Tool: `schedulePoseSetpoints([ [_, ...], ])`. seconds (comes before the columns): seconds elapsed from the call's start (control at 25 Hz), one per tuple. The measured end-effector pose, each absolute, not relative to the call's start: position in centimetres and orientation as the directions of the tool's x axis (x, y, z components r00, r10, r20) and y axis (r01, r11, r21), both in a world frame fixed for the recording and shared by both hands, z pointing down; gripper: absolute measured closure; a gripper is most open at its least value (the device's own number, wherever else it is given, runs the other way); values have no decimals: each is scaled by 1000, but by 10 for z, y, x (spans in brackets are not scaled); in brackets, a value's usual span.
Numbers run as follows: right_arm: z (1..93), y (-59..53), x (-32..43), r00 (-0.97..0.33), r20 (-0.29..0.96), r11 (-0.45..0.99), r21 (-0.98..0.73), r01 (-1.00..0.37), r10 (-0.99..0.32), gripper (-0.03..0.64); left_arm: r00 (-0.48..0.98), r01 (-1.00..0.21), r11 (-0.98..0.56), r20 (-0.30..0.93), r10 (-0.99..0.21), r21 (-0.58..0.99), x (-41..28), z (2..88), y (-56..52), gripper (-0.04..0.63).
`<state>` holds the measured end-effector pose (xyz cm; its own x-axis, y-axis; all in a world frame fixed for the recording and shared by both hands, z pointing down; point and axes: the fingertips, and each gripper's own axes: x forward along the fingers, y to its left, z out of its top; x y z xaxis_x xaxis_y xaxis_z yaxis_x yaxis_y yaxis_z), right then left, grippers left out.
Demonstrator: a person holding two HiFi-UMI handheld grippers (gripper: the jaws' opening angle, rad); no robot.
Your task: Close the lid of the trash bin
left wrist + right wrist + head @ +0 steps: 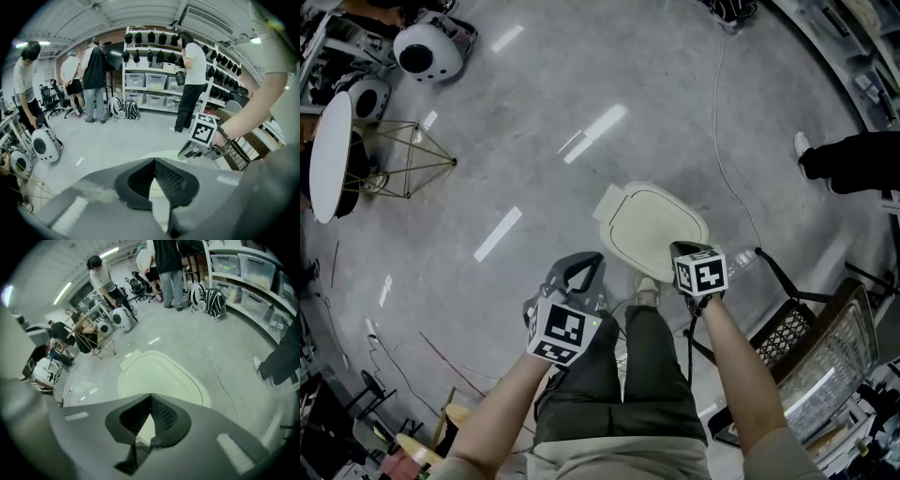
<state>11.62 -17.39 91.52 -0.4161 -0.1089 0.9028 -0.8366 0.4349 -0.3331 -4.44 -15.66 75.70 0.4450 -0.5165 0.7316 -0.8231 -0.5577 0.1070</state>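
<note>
The trash bin's cream lid [652, 228] lies flat over the bin on the grey floor, just ahead of my feet. My right gripper [685, 250] hovers at the lid's near right edge; my left gripper [579, 270] hangs to the lid's near left, off it. In the right gripper view the lid [159, 376] fills the middle below my right gripper [151, 397], whose jaws meet at the tips with nothing between them. In the left gripper view my left gripper [154, 160] is shut and empty too, with the lid [154, 183] showing pale beyond and the right gripper [205, 137] to its right.
A thin cable [719, 141] runs along the floor past the bin. A person's dark leg and shoe [839, 159] stand at the right. A wire chair [811, 342] is by my right arm. A round white table [331, 155] stands left. People stand by shelves [150, 79].
</note>
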Motion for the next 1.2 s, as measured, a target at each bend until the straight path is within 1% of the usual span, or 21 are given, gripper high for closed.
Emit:
schedulePoseSetpoints([
  [0.16,830,-194,101,-493,839,442,-362,-821,-228,614,443,-825,-561,694,-567,68,-48,704,-170,594],
  [0.4,680,-213,86,-580,719,499,-367,-785,-384,614,438,-827,-563,607,-664,-19,-55,590,-187,593],
  [0.68,494,-216,68,-655,532,570,-344,-746,-536,614,426,-834,-537,474,-771,-123,-74,450,-194,593],
  [0.84,399,-209,57,-687,415,622,-302,-722,-597,614,418,-847,-506,380,-825,-165,-86,373,-189,593],
  [1.0,318,-198,53,-703,301,666,-232,-709,-644,614,397,-882,-446,273,-877,-152,-92,306,-178,592],
  [1.2,238,-180,50,-718,162,696,-177,-696,-677,614,381,-872,-410,157,-911,-267,-95,241,-159,594],
])
